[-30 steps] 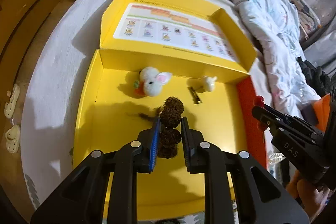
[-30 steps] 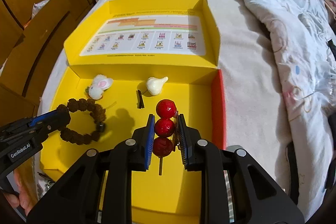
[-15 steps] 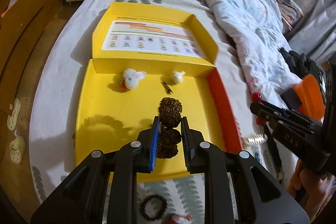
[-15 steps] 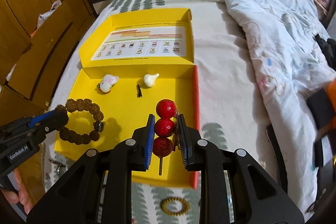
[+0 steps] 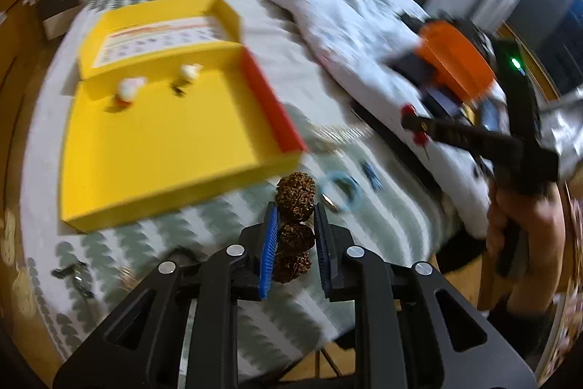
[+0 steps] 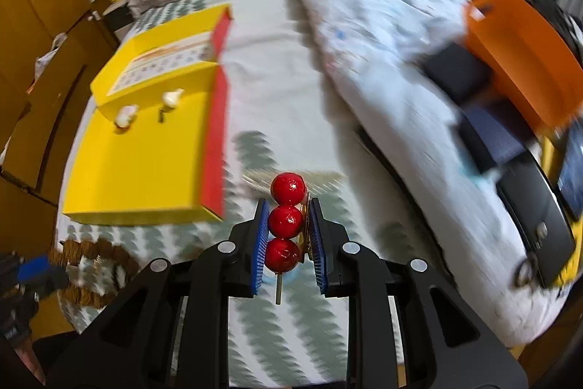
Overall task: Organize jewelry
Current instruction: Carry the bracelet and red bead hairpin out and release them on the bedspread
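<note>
Bracelet [image 5: 294, 203] partly hidden between left gripper [image 5: 296, 243] pads; background blurred.

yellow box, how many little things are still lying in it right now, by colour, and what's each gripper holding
In the yellow box:
white pieces: 2 (one, another)
small dark piece: 1
Held:
brown bead bracelet: 1, in the left gripper
red bead stick: 1, in the right gripper
Total: 5

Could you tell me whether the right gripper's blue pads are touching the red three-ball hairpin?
Touching: the right wrist view shows the pads pressed against the red three-ball hairpin.
</note>
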A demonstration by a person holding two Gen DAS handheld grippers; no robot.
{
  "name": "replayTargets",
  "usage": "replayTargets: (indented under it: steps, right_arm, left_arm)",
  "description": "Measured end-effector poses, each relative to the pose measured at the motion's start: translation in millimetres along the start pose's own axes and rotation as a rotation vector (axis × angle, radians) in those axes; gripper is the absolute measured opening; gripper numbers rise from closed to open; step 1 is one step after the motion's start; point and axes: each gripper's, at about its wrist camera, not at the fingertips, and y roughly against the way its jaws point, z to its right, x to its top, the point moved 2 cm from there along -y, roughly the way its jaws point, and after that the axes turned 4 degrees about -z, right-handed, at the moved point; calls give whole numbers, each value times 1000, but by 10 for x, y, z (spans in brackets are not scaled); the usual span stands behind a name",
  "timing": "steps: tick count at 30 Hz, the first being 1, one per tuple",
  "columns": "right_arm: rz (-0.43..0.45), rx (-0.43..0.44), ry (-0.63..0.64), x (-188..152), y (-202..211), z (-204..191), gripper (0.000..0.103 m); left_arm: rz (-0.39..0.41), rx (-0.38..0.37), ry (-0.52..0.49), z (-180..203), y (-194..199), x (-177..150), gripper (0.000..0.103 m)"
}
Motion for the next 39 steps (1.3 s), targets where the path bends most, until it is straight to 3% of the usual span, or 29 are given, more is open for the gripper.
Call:
replayTargets:
  steps: [5,14,23,39]
  right_arm:
    - [-56,-30,-54,-283,-157,460,22]
    - [-170,-38,-108,-414,-591,794,22]
    - [-263,-65,-118,-492,-964,895,22]
    - [-306,-115,-101,-456,-1189,898,23]
  left_arm:
    - [-67,-66,-74,347,-184,-223,20]
    - [-184,-152,-129,656,-568,-484,20]
    - [-251,-55,-73,289,-979,-499,20]
    - [-269,131,-66,80,-1346,-569,20]
